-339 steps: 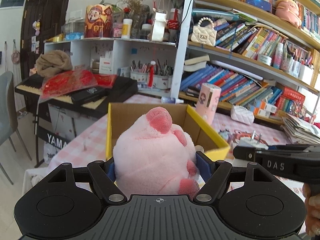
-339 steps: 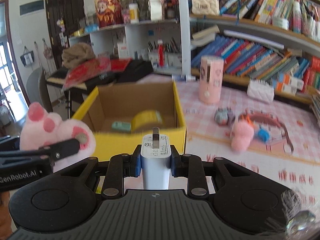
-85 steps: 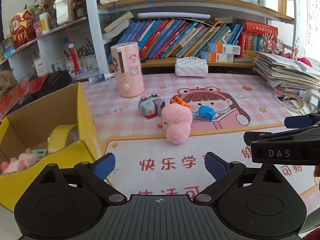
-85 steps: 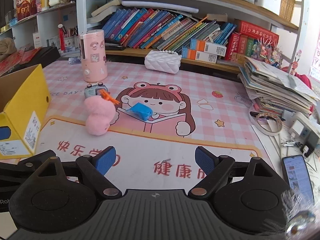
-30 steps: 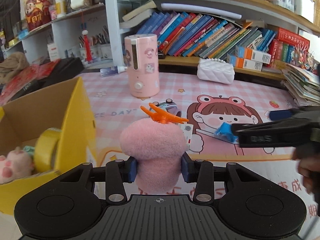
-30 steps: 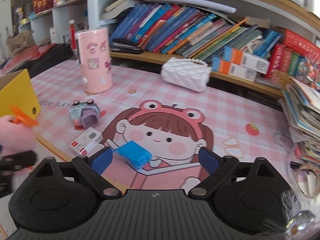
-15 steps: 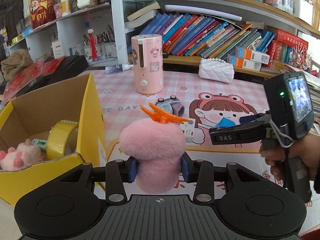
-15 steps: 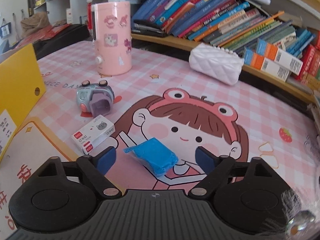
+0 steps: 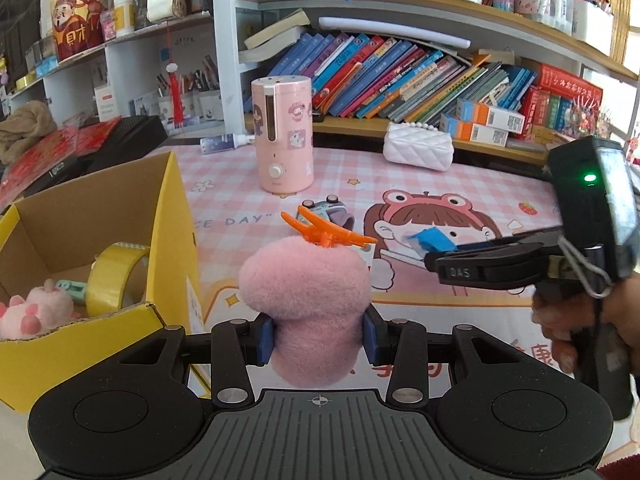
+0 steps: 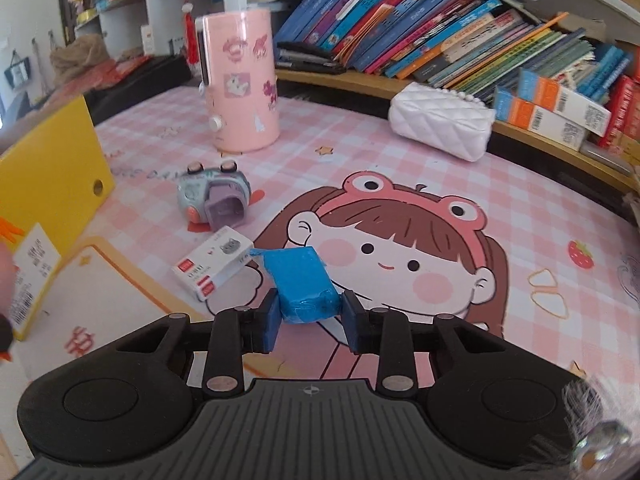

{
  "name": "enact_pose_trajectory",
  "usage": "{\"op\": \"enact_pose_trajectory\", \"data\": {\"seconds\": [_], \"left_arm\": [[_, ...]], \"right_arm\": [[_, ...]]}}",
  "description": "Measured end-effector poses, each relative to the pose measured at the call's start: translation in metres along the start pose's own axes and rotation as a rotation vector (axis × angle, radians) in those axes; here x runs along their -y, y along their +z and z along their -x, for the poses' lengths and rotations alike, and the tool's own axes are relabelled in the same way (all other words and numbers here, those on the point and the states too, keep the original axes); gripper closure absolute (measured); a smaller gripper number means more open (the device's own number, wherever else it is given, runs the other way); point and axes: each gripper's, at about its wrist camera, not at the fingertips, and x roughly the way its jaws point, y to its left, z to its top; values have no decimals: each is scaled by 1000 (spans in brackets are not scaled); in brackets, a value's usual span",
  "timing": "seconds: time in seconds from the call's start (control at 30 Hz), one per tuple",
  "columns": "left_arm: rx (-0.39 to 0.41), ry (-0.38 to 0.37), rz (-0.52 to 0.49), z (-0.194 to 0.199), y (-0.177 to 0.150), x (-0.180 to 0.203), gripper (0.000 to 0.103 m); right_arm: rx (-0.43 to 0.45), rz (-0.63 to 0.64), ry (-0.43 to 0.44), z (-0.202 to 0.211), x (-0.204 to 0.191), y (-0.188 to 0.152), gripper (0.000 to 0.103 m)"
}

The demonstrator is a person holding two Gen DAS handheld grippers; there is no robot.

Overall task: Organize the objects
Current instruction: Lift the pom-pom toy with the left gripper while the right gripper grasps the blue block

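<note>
Pink plush (image 9: 304,304): fuzzy, mushroom-shaped, an orange clip (image 9: 326,232) stuck on top. Clamped at its narrow lower part between the blue pads (image 9: 266,338) of the left gripper (image 9: 318,340), jaws closed on it from both sides. It sits upright, raised above the mat (image 9: 440,304), just right of the yellow box (image 9: 176,216).

Blue packet (image 10: 306,284): small, glossy, wrapped in crinkled film, roughly rectangular. Lies on the mat over the cartoon girl print, its far corner touching a white card box (image 10: 214,266). The right gripper (image 10: 308,320) has just been closing; its pads (image 10: 270,320) now press the packet's near end on both sides, narrow gap. In the left view the same gripper (image 9: 430,260) shows from the side, a hand (image 9: 560,328) on its grip, the packet (image 9: 432,239) at its tips.

Yellow box: open cardboard carton at left, holding a tape roll (image 9: 114,276), a pink paw plush (image 9: 34,312) and a small green item (image 9: 72,290).

Elsewhere on the mat: toy camera (image 10: 214,198) beyond the card box, pink canister (image 10: 240,80) further back, white quilted purse (image 10: 442,126) by the bookshelf (image 10: 440,44).
</note>
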Motion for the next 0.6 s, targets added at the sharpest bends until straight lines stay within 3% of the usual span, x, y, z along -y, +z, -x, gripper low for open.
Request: {"op": "enact_pose_trajectory", "data": {"seconds": [0.33, 0.6], "left_arm": [[60, -92, -27, 25, -5, -8, 63], [86, -134, -35, 52, -19, -29, 63]], "right_arm": [[-4, -155, -33, 78, -21, -19, 74], [41, -156, -60, 123, -67, -35, 74]]}}
